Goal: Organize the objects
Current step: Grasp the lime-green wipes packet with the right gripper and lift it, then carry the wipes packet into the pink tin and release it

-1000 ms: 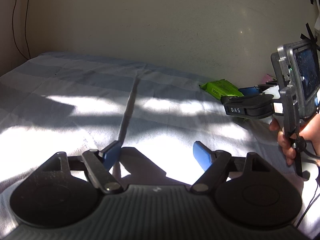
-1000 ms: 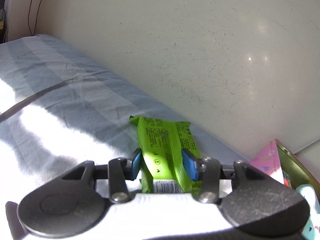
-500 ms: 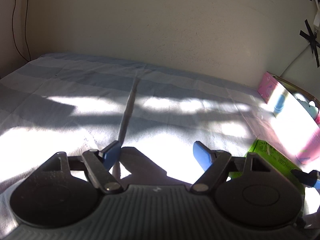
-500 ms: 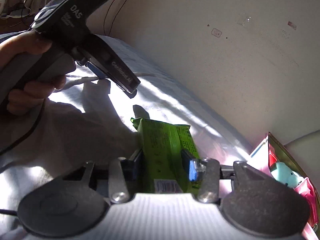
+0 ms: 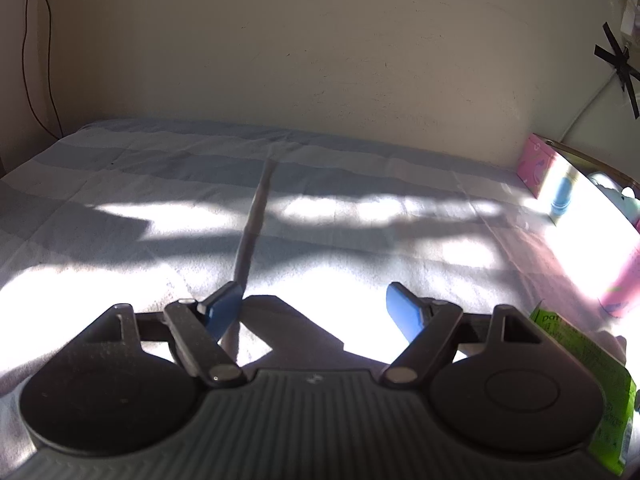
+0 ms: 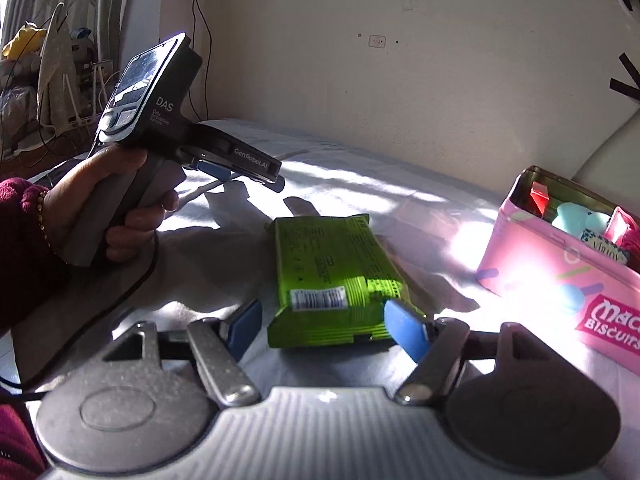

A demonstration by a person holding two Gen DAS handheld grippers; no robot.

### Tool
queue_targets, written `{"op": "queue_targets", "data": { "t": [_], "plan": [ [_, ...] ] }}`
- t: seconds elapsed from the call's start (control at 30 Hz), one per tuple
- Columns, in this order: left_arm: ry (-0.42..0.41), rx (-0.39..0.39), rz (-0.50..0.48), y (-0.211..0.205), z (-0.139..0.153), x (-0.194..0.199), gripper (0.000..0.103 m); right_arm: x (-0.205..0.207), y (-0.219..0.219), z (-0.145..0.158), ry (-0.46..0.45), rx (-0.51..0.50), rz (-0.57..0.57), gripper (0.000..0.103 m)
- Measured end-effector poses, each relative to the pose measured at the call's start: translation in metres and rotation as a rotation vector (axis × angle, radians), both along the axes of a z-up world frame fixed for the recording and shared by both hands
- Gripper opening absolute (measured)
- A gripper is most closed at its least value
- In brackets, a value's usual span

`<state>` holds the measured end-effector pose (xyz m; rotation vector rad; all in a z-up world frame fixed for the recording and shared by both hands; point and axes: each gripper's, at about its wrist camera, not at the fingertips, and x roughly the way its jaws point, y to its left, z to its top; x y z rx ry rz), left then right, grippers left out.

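Since half a second ago my right gripper (image 6: 326, 326) has let go of the green packet (image 6: 334, 276), which now lies flat on the sheet (image 6: 400, 200) with my blue fingers spread wide on either side, not touching as far as I can see. Biggest thing around is that striped sheet, sunlit in patches. Next is the pink biscuit box (image 6: 560, 276) to the right of the packet, near it but apart, open on top with a mint-coloured thing and red bits inside; hard to say what they are. My left hand (image 6: 116, 216) holds the left gripper (image 5: 316, 312) up over the sheet, fingers wide apart with nothing between them. From that side the packet is mostly hidden behind the gripper body.
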<state>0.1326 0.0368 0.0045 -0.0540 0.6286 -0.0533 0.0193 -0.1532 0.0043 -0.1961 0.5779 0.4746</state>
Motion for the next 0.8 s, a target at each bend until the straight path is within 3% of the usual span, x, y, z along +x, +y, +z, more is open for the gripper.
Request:
{"op": "queue_targets", "data": {
  "t": [0.1, 0.2, 0.27, 0.37, 0.53, 0.6, 0.63, 0.8],
  "plan": [
    [-0.006, -0.019, -0.030, -0.002, 0.003, -0.002, 0.081, -0.002, -0.003, -0.004, 0.028, 0.025, -0.016, 0.071],
    [0.008, -0.148, -0.122, -0.002, 0.010, -0.005, 0.082, -0.001, -0.004, -0.006, 0.046, 0.042, -0.018, 0.071],
    [0.005, -0.201, -0.202, -0.008, 0.014, -0.009, 0.088, 0.002, -0.003, -0.007, 0.063, 0.055, -0.009, 0.072],
    [-0.006, -0.189, -0.297, -0.027, 0.019, -0.015, 0.090, 0.004, -0.002, -0.009, 0.091, 0.046, -0.009, 0.073],
    [0.072, -0.135, -0.433, -0.054, 0.010, -0.018, 0.090, 0.011, -0.002, -0.010, 0.095, 0.052, -0.019, 0.077],
    [0.108, -0.172, -0.477, -0.058, 0.003, -0.023, 0.090, 0.014, -0.003, -0.010, 0.093, 0.054, -0.021, 0.078],
    [0.113, -0.173, -0.506, -0.061, 0.003, -0.028, 0.084, 0.015, -0.004, -0.010, 0.090, 0.058, -0.021, 0.078],
    [0.073, -0.118, -0.556, -0.086, 0.020, -0.047, 0.076, 0.023, -0.009, -0.007, 0.059, 0.071, -0.064, 0.059]
  ]
}}
